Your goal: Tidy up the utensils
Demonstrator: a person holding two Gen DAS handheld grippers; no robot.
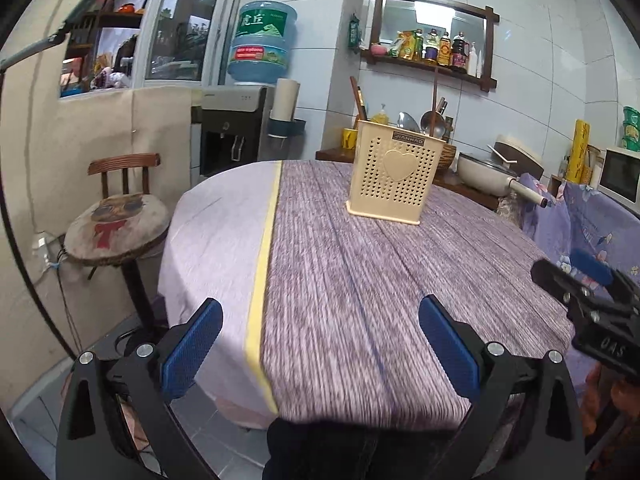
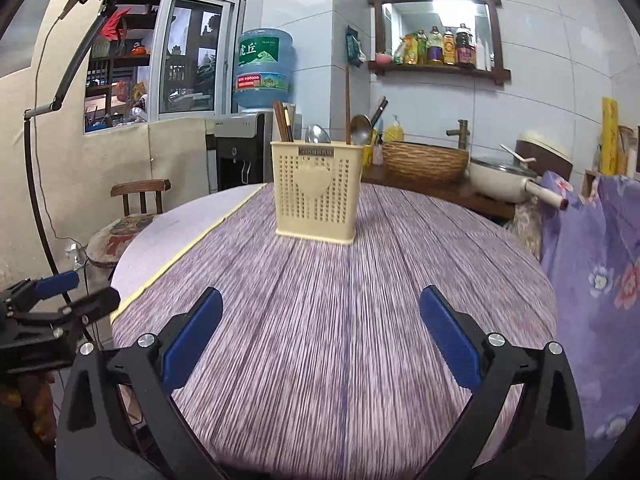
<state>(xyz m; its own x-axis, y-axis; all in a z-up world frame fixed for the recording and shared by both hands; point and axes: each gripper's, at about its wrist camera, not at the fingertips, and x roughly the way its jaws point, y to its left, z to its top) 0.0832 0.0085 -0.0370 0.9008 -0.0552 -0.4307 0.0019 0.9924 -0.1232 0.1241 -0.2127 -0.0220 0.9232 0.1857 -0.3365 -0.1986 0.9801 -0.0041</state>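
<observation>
While the cream utensil holder (image 2: pixel 315 192) stood upright on the far half of the round bench (image 2: pixel 340 320), it carried chopsticks (image 2: pixel 282 120), a metal spoon (image 2: pixel 318 134), a ladle (image 2: pixel 360 130) and one tall wooden stick (image 2: pixel 347 100), all standing in its top. A raised heart marked its perforated front wall, with a small label above it. The holder sat on the purple striped cloth that covered most of the bench, well apart from both tools. A yellow band (image 1: pixel 264 264) ran across the cloth, dividing the striped part from a paler part on the left.

The right tool (image 2: pixel 320 336) hovered over the near edge of the bench with its blue pads spread wide and nothing between them. The left tool (image 1: pixel 320 344) was likewise spread wide and empty, over the near edge close to the yellow band. Each tool showed at the side of the other's view.

Beyond the bench stood a wooden chair (image 1: pixel 120 208) with a painted round seat, a water dispenser (image 1: pixel 260 40) with a blue bottle, a wall shelf of bottles (image 1: pixel 436 46), a woven basket (image 2: pixel 424 160) and a cream pan (image 2: pixel 500 180) on a side counter. A flowered purple cloth (image 2: pixel 592 264) hung at the right.
</observation>
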